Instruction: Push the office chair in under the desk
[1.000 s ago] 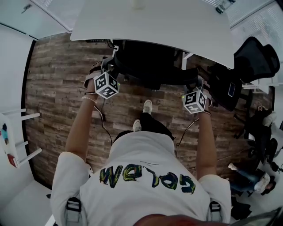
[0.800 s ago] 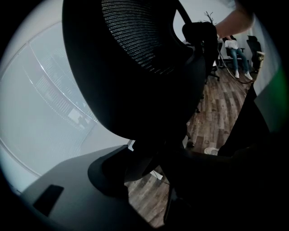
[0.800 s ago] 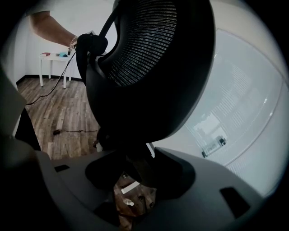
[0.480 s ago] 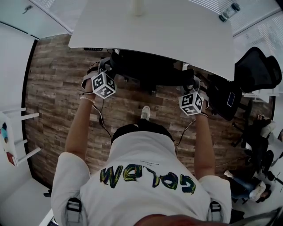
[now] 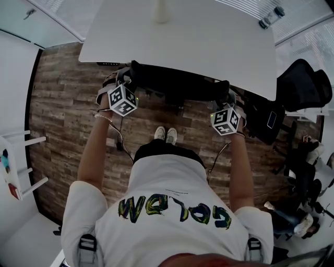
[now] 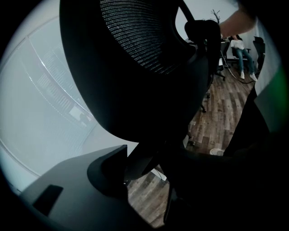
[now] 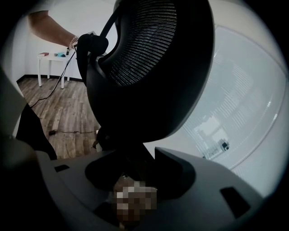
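The black office chair stands with its seat tucked beneath the white desk; only its backrest shows past the desk's near edge. My left gripper holds the backrest's left side and my right gripper holds its right side. In the left gripper view the mesh backrest fills the frame and its dark rim runs down between the jaws of the left gripper. The right gripper view shows the same mesh backrest, with its rim clamped in the right gripper.
A second black chair stands at the right beside a black bag. A bottle lies at the desk's far right corner. A small white table stands at the left. Cables trail over the wood floor.
The chair has slid further beneath the desk, and both grippers moved forward with it. The person stepped up, and both feet now stand together.
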A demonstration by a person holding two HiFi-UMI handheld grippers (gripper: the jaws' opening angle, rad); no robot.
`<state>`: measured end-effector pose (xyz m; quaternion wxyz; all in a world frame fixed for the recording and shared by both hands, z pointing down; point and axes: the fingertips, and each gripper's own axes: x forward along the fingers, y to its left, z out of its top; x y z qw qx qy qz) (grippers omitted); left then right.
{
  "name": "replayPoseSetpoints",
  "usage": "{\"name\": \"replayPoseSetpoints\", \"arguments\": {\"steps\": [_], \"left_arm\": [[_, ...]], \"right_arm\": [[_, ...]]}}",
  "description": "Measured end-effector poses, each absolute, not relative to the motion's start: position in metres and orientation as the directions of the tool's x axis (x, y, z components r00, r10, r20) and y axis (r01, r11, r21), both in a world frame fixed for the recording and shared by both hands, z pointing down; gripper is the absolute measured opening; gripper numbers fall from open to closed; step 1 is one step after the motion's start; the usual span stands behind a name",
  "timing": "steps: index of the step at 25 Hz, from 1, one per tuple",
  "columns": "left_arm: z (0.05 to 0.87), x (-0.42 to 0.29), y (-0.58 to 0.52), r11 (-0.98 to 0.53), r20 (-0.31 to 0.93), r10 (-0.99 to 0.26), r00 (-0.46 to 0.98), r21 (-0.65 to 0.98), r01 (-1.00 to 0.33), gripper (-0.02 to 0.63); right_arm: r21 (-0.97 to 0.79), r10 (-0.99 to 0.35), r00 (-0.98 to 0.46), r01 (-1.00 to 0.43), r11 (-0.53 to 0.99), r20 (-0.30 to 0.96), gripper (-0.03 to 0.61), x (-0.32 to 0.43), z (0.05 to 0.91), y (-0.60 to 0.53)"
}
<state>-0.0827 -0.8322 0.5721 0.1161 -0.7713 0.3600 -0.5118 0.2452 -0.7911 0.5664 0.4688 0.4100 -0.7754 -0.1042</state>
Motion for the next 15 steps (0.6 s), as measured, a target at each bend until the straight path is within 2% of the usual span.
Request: {"name": "replayPoseSetpoints", "arguments": {"steps": [15], "left_arm": [[0.573, -0.086, -0.863, -0.72, 0.707, -0.67, 0.225, -0.547, -0.427, 0.218]], "right_arm": [[0.537, -0.728, -0.205, -0.551, 0.638, 0.654, 0.207, 0.24, 0.568, -0.816]]}}
